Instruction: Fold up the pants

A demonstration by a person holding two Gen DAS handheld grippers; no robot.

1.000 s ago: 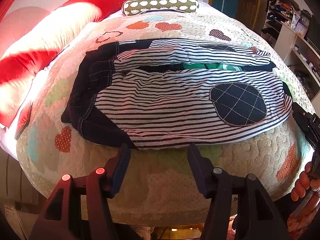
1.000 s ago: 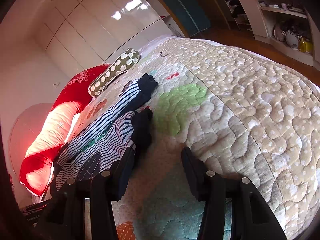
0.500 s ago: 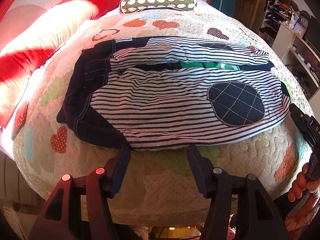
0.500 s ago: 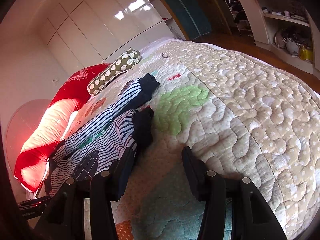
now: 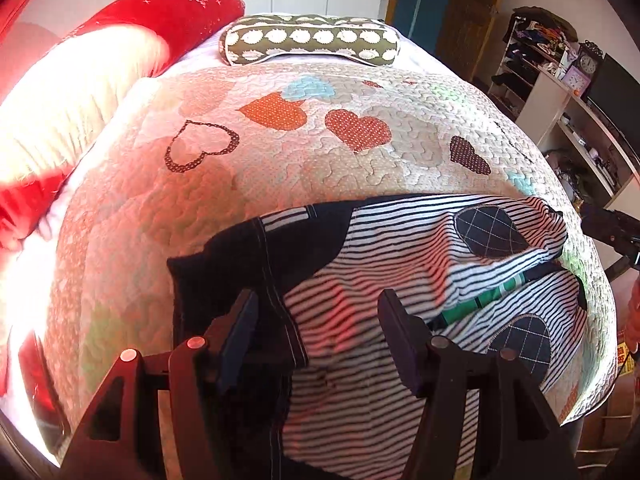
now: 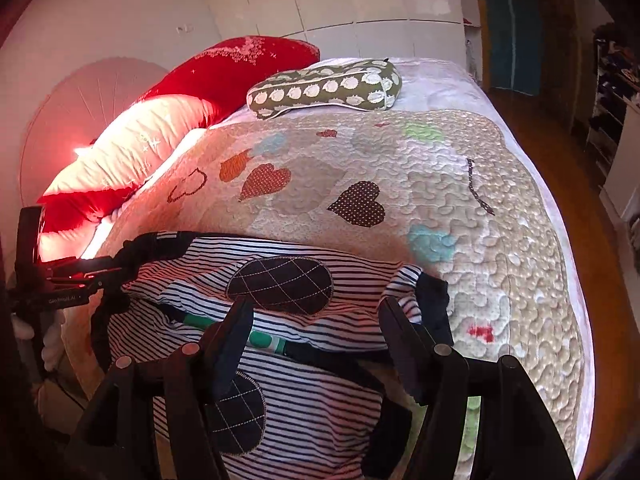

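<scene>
Navy-and-white striped pants (image 5: 404, 280) with dark checked knee patches lie spread on a quilted bed. In the left wrist view my left gripper (image 5: 316, 332) is open, hovering over the dark waistband end (image 5: 248, 256). In the right wrist view the pants (image 6: 304, 300) lie across the near part of the bed and my right gripper (image 6: 316, 332) is open above the leg end, near the dark cuffs (image 6: 432, 304). One leg lies over the other with a green strip (image 6: 260, 336) showing between them. Neither gripper holds cloth.
The quilt (image 5: 320, 152) with heart patches covers the bed. A green spotted pillow (image 5: 312, 40) and a red-and-white bolster (image 5: 100, 64) lie at the head. Shelves (image 5: 580, 112) stand to the right. The other gripper shows at the edge of each view (image 6: 64, 280).
Both grippers have moved in from the bed's near edge and side to hover over the pants. The pants now look rumpled, with the legs lying closer together.
</scene>
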